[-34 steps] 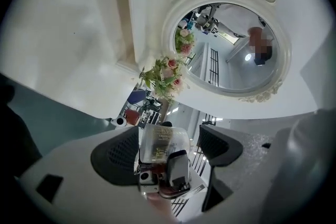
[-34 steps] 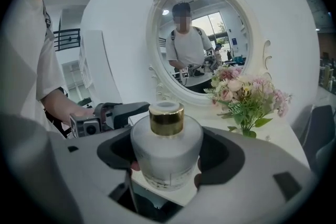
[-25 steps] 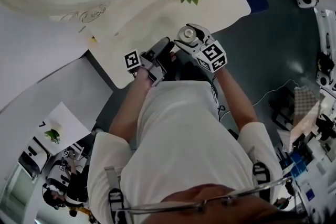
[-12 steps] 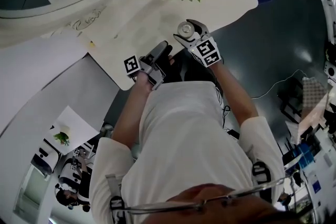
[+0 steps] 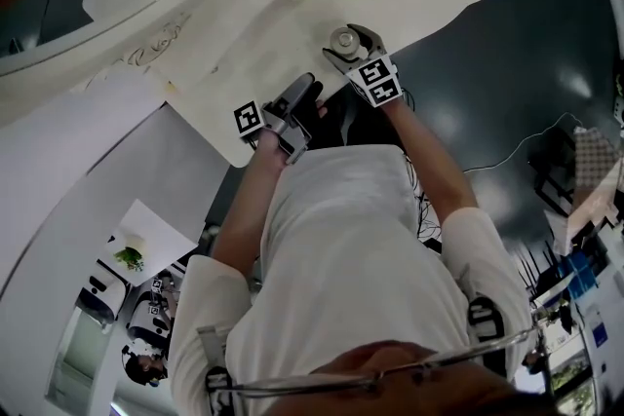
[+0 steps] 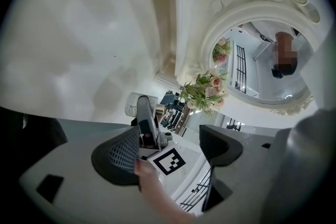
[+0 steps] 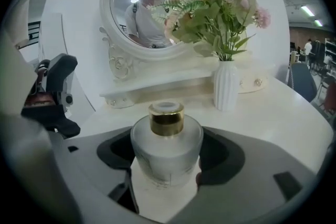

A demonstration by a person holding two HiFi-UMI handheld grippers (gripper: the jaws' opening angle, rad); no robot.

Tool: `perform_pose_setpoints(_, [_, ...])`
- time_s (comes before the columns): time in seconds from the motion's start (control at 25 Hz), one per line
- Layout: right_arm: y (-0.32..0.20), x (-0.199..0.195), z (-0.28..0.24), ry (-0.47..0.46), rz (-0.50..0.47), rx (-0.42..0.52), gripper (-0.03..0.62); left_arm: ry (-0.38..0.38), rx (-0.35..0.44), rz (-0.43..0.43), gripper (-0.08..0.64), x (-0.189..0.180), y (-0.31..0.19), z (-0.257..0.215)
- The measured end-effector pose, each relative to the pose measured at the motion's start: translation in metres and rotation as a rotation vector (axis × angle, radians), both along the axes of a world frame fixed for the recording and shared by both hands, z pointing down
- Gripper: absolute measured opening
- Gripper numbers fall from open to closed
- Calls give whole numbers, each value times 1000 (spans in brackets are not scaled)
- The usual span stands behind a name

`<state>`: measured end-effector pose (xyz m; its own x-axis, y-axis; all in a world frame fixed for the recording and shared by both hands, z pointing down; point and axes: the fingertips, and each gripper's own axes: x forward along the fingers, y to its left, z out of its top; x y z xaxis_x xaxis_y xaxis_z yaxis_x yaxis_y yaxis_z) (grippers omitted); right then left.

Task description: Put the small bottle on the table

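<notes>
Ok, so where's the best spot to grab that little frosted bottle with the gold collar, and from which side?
Grip the small bottle across its wide frosted body, coming in level from the side. It is upright and round, offering two opposite flanks; the gold collar is short and narrow, a poorer hold. The right tongs hold it that way.

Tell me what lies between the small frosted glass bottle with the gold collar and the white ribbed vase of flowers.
Nothing: the right gripper view shows only bare white tabletop between the small frosted glass bottle and the white ribbed vase.
</notes>
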<state>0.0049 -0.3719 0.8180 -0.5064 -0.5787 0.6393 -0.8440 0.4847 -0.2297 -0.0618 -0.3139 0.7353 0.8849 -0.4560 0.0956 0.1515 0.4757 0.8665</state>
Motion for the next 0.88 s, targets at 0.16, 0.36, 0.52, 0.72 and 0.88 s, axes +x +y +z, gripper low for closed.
perform_pose_setpoints(0.16, [-6, 4, 12, 20, 20, 8, 344, 1, -5, 9, 353, 1, -3, 2])
perform_pose_setpoints(0.36, [-12, 1, 23, 20, 21, 6, 345, -3, -15, -5, 353, -3, -9, 10])
perform_pose_setpoints(0.52, [-12, -2, 28, 25, 22, 9, 345, 3, -9, -1, 353, -3, -9, 9])
perform_pose_setpoints(0.72, [-13, -5, 27, 62, 5, 13, 345, 6, -21, 0, 353, -5, -12, 12])
perform_pose_setpoints(0.88, [-4, -8, 33, 111, -40, -9, 353, 0, -16, 6, 353, -9, -14, 14])
